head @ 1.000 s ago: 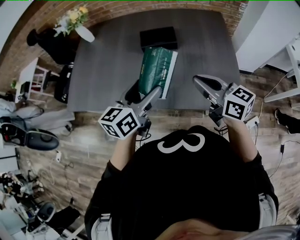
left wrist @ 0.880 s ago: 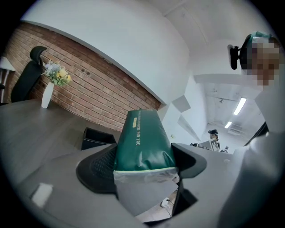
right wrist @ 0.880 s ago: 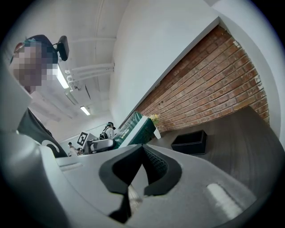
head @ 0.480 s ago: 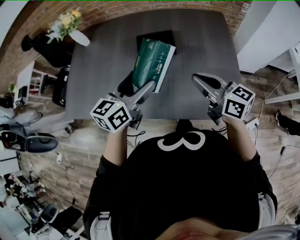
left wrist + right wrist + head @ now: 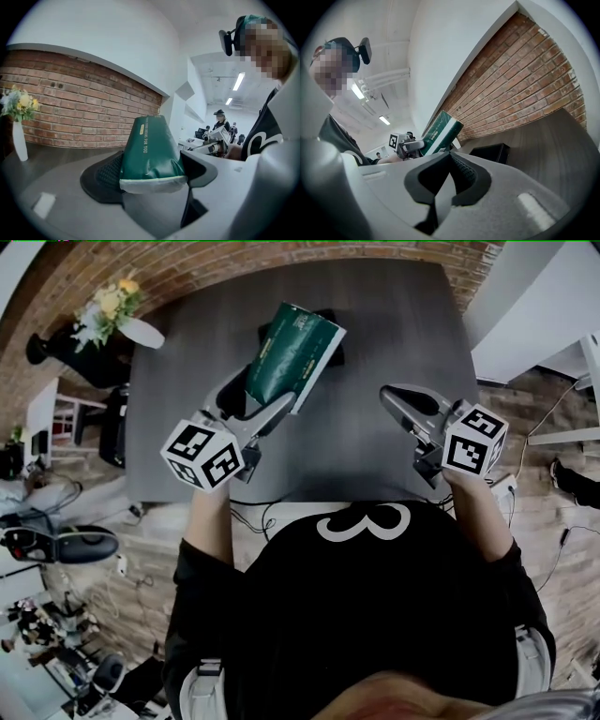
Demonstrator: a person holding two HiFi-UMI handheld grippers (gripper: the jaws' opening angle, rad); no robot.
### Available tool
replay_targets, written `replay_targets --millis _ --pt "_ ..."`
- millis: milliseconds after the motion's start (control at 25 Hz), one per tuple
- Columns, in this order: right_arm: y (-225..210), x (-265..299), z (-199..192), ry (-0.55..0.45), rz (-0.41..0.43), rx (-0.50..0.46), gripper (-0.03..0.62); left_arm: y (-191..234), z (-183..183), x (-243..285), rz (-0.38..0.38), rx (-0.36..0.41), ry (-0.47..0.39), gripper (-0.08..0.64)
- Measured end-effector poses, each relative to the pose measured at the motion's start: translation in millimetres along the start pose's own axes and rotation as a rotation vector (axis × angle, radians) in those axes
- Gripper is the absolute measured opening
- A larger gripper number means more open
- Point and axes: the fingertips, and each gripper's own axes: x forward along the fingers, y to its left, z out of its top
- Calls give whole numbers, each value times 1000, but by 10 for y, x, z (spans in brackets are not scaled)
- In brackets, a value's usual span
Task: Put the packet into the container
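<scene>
Green packet, clamped in my left claw, has risen and now hangs over the black container; my right claw stays closed, empty. Grey tabletop; brick wall behind, flower vase at left.

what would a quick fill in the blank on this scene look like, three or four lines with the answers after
The left gripper is shut on a green ____.
The right gripper, jaws together, holds ____.
The black container stands on a grey ____.
The wall beyond the container is bare ____.
Missing words: packet, nothing, table, brick.
</scene>
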Motion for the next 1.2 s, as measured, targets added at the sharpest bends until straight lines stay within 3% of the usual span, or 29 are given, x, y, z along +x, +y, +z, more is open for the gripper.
replay_targets --millis 360,760,1200 --pt "-383 24 -18 20 -45 49 3 501 -120 379 -37 65 79 397" --pt "-808 47 -130 60 -93 97 3 872 -353 818 -95 326 259 397" --pt "-1171 31 -273 107 -137 156 3 1275 -729 1253 -144 461 397 396"
